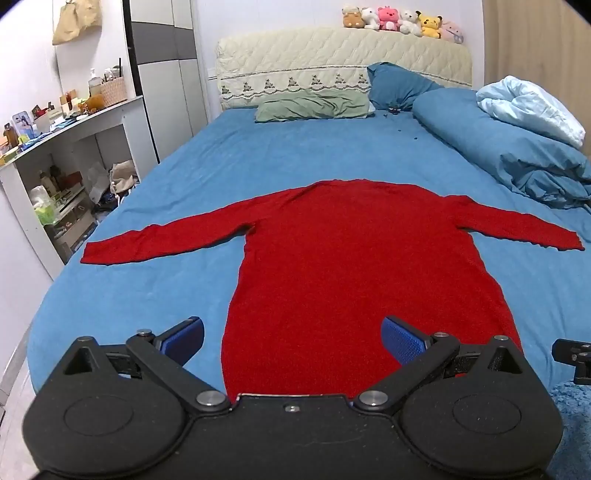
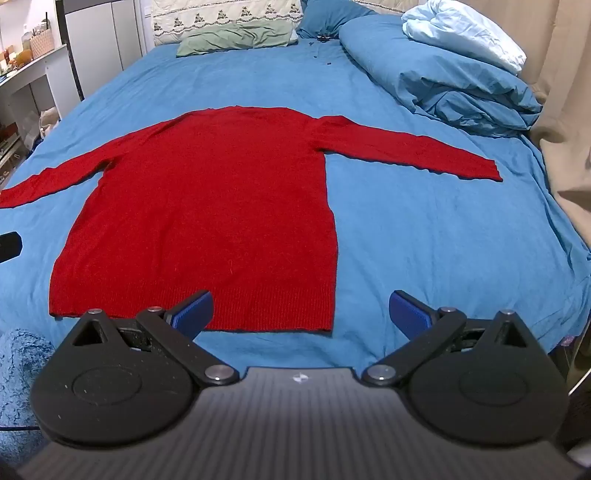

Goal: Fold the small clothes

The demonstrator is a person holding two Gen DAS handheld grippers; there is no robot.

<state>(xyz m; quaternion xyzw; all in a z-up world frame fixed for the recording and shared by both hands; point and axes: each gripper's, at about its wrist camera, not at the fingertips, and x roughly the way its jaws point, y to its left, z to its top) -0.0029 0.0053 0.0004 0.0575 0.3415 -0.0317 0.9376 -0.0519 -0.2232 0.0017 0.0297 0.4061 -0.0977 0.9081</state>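
Both grippers wide open, holding nothing, low over the near end of the bed.

Left gripper spreads its blue pads above the hem area of the red sweater; right gripper sits at the hem's right corner, left pad over the ribbing. Sweater lies flat mid-frame on the blue sheet, sleeves out sideways. Green pillow and blue duvet in upper frame, plush toys on the headboard.

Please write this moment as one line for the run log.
stage: before first fold | red sweater: flat on blue bed sheet, sleeves out | left gripper: open, empty | right gripper: open, empty
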